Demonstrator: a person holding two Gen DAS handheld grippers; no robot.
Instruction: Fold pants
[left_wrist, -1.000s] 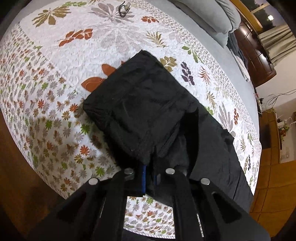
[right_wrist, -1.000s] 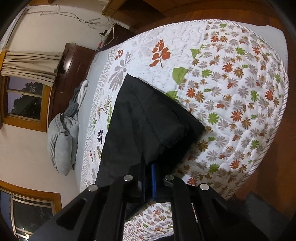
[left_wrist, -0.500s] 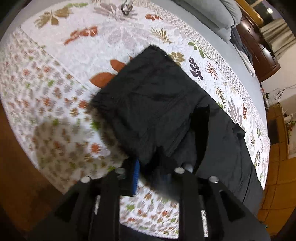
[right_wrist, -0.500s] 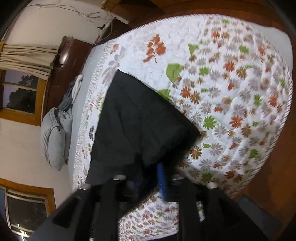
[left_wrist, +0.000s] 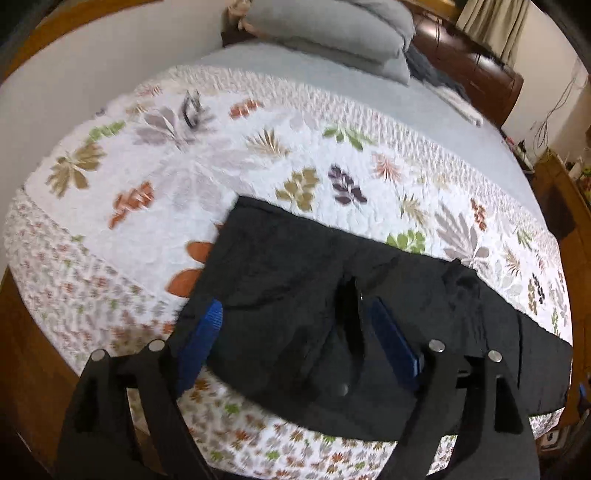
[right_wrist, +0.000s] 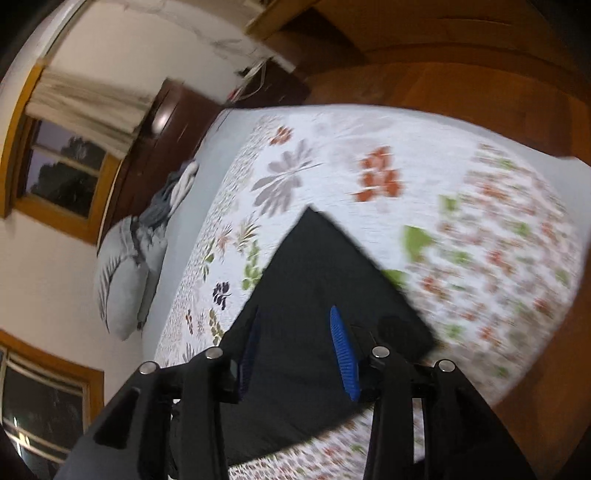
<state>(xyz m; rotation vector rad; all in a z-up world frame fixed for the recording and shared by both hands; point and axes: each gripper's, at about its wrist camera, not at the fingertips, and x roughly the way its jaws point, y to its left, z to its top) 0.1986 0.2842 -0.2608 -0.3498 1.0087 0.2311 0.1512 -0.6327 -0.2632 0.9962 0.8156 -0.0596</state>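
Left wrist view: left gripper (left_wrist: 299, 339) jaws opening above the folded black fabric pants (left_wrist: 295, 280) on the white leaf-patterned quilt (left_wrist: 207, 162), gripping nothing. Right gripper (right_wrist: 295, 350) jaws parted, pants (right_wrist: 317, 273) below, unclamped.

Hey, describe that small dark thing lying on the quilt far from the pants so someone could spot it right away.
Start at the white leaf-print quilt covering the bed, then look past the folded black pants toward the far left part. The small dark wiry object lies alone on a grey leaf, the only non-fabric item; its identity is unclear.

Bare quilt (left_wrist: 207, 192) lies beyond the pants (left_wrist: 295, 280); pillows (left_wrist: 332, 26) crowd the far end.
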